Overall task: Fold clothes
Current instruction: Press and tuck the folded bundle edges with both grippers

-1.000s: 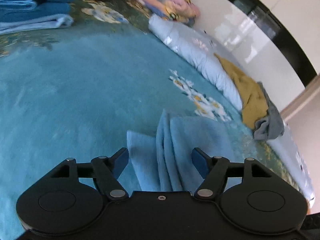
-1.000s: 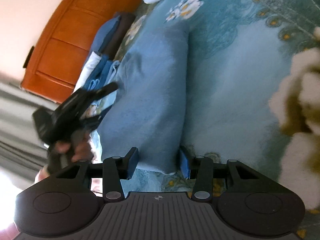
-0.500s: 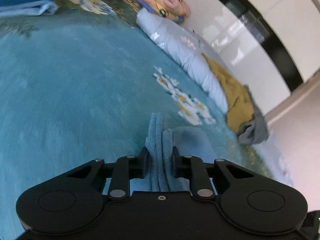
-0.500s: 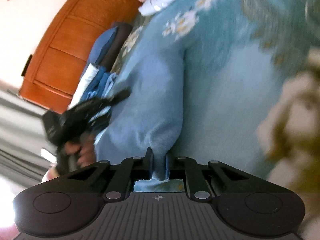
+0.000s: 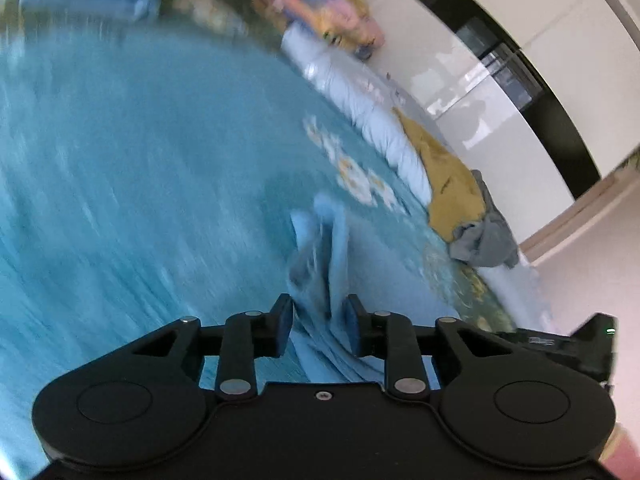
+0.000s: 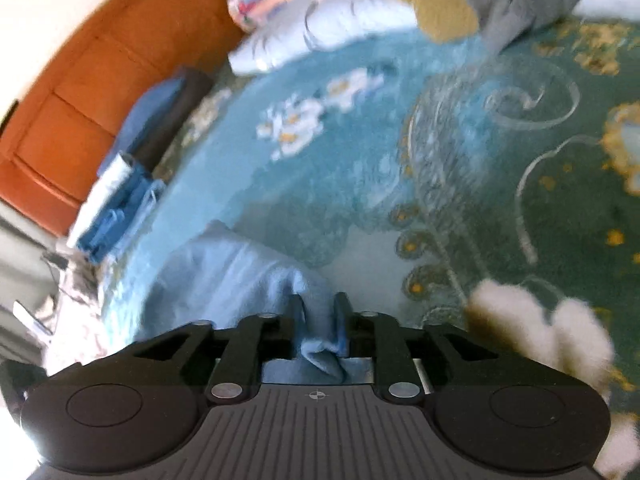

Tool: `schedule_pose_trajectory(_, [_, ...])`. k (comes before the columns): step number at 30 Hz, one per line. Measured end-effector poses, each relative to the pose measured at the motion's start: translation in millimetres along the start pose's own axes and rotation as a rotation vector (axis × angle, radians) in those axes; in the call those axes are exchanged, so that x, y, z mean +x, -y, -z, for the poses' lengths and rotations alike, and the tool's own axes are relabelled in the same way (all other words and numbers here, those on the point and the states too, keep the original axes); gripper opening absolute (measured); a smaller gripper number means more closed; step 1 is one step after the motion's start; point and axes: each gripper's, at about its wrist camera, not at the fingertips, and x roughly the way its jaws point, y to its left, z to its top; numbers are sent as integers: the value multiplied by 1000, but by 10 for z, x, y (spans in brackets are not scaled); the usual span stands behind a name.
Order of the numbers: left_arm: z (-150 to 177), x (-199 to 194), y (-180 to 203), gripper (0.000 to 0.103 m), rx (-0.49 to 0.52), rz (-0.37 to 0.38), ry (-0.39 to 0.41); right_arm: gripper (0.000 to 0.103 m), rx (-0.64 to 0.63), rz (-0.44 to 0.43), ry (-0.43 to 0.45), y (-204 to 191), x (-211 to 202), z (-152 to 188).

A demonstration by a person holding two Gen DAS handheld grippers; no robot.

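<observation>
Gripping a light blue cloth (image 5: 320,256) at two places, both grippers sit low over a teal bedspread (image 5: 120,168) with white flowers. The left gripper (image 5: 318,320) has a bunched, upright fold of the cloth between its blue pads; its jaws stand fairly narrow and have just been opening a little, yet the fabric fills the gap and both pads touch it. The right gripper (image 6: 318,320) pinches another bunch of the same cloth (image 6: 224,276), which spreads out to the left of its fingers and lies on the bedspread (image 6: 320,184); its jaws too are narrow, have just been easing apart slightly, and the fabric is pressed between them.

Along the far edge of the bed in the left wrist view lies a pale blue pillow (image 5: 376,132), with a mustard garment (image 5: 448,184) and a grey garment (image 5: 484,240) draped over it, touching each other. Beyond the pillow sits a multicoloured bundle (image 5: 320,12). In the right wrist view a stack of folded blue and white clothes (image 6: 120,196) rests near an orange wooden headboard (image 6: 80,92). Both views are blurred.
</observation>
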Motion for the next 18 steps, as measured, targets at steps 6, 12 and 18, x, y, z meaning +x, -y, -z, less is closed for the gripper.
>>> schedule_pose_trajectory(6, [-201, -118, 106, 36, 23, 10, 31, 26, 127, -122, 23, 67, -325, 384])
schedule_pose_trajectory(12, [-147, 223, 314, 38, 84, -6, -56, 35, 192, -200, -25, 10, -280, 772])
schedule_pose_trajectory(18, [-94, 343, 410, 1, 124, -23, -72, 16, 212, -199, -41, -51, -152, 835])
